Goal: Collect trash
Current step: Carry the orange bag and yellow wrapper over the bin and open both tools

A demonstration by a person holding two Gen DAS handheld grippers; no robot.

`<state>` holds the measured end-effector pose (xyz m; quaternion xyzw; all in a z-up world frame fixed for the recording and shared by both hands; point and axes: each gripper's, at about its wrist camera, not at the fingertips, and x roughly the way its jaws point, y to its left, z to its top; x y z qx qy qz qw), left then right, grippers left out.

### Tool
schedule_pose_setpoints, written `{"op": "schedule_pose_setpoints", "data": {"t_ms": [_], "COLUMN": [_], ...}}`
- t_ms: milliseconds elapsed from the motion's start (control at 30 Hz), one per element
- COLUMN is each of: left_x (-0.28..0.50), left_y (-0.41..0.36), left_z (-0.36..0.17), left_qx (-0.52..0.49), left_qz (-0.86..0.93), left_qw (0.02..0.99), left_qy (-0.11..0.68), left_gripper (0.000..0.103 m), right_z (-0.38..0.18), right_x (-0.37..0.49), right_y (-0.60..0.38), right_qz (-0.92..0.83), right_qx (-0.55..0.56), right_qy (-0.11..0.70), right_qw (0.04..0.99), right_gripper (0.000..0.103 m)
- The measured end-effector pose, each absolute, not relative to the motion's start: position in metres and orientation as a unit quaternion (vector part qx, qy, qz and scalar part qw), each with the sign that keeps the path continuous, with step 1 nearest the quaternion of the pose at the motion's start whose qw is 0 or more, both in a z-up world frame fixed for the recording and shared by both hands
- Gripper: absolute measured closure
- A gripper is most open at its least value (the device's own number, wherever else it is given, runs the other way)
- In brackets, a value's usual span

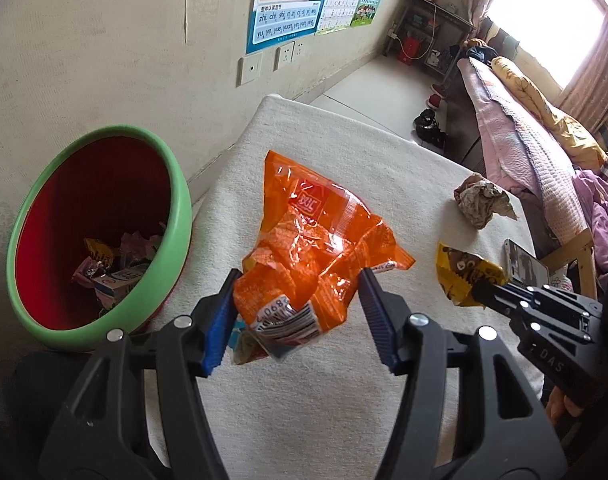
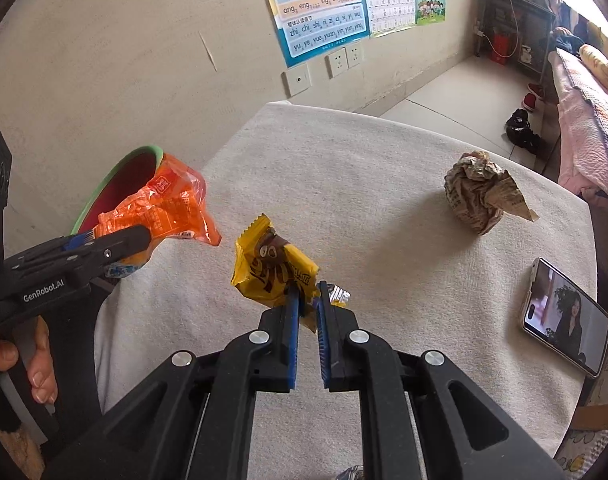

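Observation:
My left gripper (image 1: 296, 300) is open, its jaws wide apart on either side of an orange snack bag (image 1: 307, 236) that hangs between them, touching the left pad. The bag also shows in the right wrist view (image 2: 164, 208). A green-rimmed red trash bin (image 1: 96, 232) with several wrappers inside stands to the left of it. My right gripper (image 2: 307, 300) is shut on a yellow candy wrapper (image 2: 272, 272) and holds it above the white cloth-covered table (image 2: 363, 208). The wrapper shows in the left wrist view (image 1: 463, 276). A crumpled newspaper ball (image 2: 475, 196) lies on the table at the far right.
A phone (image 2: 563, 316) with a lit screen lies on the table's right edge. A wall with posters (image 2: 319, 8) and sockets is behind the table. A bed (image 1: 543, 140) stands to the right, shoes (image 2: 519, 128) on the floor beyond.

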<state>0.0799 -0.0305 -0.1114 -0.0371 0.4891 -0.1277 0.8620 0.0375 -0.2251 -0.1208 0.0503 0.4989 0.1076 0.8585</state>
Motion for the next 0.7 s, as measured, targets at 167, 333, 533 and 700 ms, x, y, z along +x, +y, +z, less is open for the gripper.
{"op": "schedule_pose_setpoints", "data": {"t_ms": [167,333,533,700], "left_x": [0.082,0.085,0.084,0.084], "left_y": [-0.015,0.000,0.009,0.010], "left_z": [-0.111,-0.110,-0.114,-0.115], "left_qx": [-0.046,-0.055,-0.061,-0.065], "left_qz": [-0.114,-0.098,-0.090,-0.093], "left_qw": [0.865,0.867,0.865,0.864], "left_qy": [0.487,0.485,0.489,0.490], "left_gripper": [0.047,0.047,0.046,0.046], "right_z": [-0.125,-0.127,-0.128,-0.129], "right_x": [0.037,0.036,0.037,0.037], "right_y": [-0.213,-0.204,-0.201,-0.199], "right_qz": [0.118,0.126,0.127,0.125], "right_qx": [0.038,0.032,0.030,0.025], "right_qy": [0.501,0.501,0.500,0.501], "right_qw": [0.856,0.856,0.856,0.856], "right_gripper": [0.094,0.094,0.094,0.094]}}
